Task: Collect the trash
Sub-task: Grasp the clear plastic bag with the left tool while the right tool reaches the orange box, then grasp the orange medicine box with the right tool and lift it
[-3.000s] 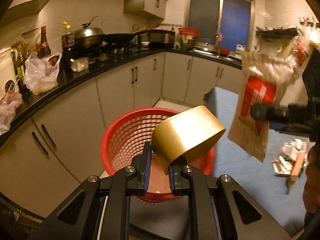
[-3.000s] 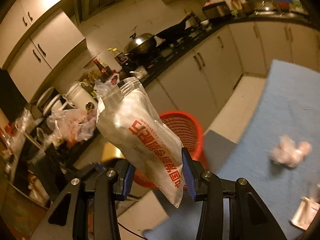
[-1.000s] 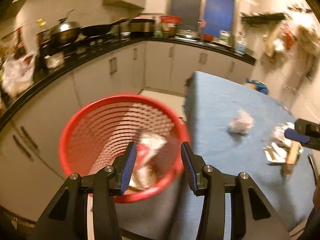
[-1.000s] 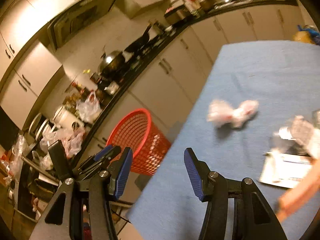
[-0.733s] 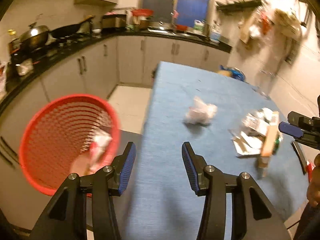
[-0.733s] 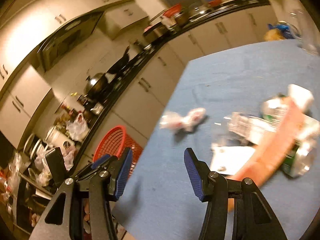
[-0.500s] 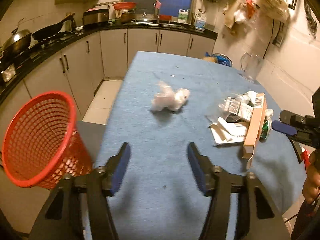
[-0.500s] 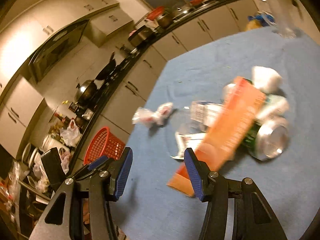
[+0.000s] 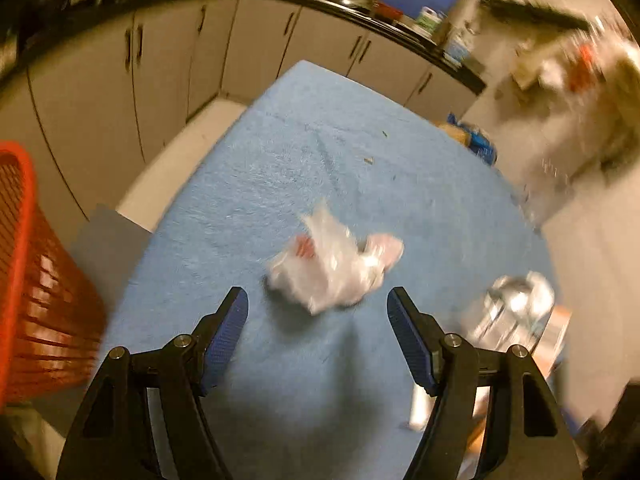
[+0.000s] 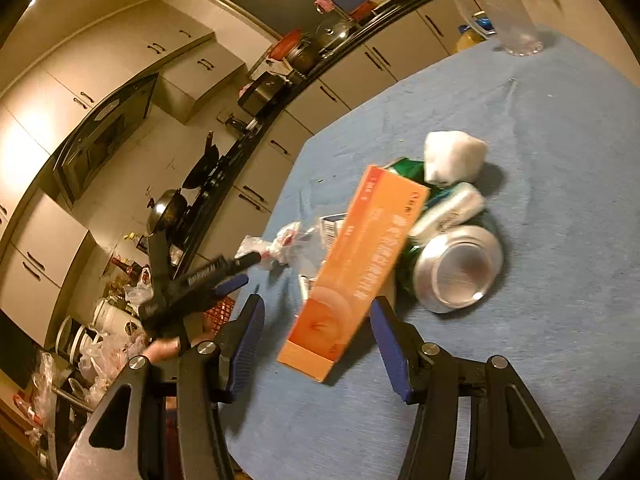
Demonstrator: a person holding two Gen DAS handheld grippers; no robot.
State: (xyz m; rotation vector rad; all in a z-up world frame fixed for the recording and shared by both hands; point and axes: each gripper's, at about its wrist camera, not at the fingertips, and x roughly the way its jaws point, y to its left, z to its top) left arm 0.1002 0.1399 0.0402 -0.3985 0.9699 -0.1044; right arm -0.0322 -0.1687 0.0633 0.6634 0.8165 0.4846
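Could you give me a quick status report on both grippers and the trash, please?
Left gripper open, facing crumpled plastic bag. Right gripper open, straddling orange box. Nothing blocking.

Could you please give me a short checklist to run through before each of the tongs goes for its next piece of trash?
1. Left tongs open and empty: ok.
2. Crumpled plastic bag lined up ahead of the left tongs, between the finger lines: ok, though the view is blurred.
3. Right tongs open and empty: ok.
4. Orange carton between the right tongs' fingers: ok; its near end sits in the gap.
5. Carton free of other trash: not ok; it leans on the green can and wrappers.
6. Red basket within reach beside the blue table: ok.
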